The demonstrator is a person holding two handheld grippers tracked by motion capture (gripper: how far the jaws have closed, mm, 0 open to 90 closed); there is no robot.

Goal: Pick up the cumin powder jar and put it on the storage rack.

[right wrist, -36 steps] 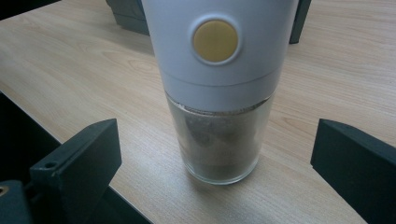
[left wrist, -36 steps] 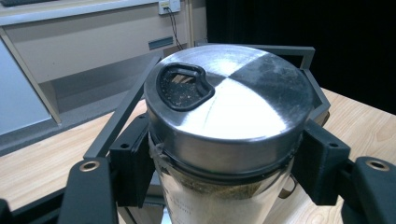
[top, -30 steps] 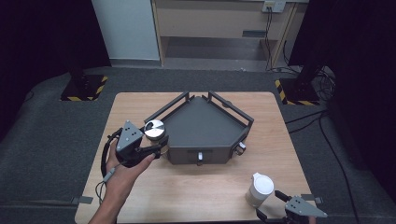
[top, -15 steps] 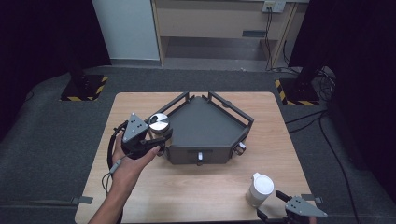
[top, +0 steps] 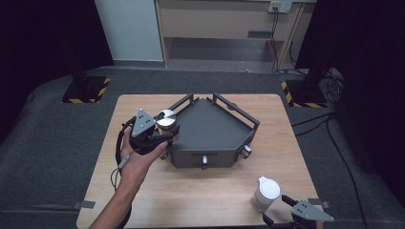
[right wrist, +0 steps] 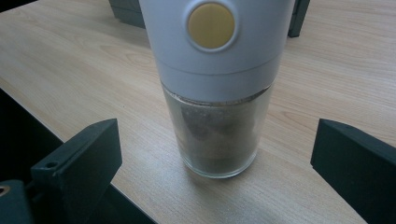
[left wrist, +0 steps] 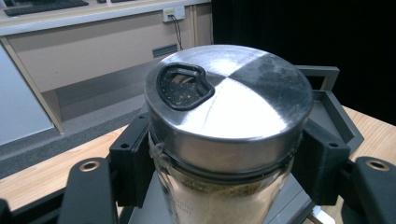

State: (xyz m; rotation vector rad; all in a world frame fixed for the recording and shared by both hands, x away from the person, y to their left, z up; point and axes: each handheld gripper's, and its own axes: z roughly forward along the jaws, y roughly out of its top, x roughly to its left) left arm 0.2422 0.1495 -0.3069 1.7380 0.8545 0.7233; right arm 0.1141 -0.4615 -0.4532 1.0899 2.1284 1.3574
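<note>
Your left gripper (top: 160, 132) pinches the jar (top: 166, 119) at the tray's (top: 215, 129) left rail, off the table (top: 191, 191). Left gripper view: lid (left wrist: 229, 100) has a pour hole. Your right gripper (top: 292, 213), jaws spread, hangs at the near edge; the grinder (right wrist: 217, 84) stands between them, untouched.

A tray (top: 210, 129) is set at the middle of the counter (top: 153, 191). A jar (top: 166, 120) is held by the left gripper (top: 160, 134) over the tray's left edge. A grinder (top: 265, 193) is stood near the front right corner, just before the right gripper (top: 286, 210).
</note>
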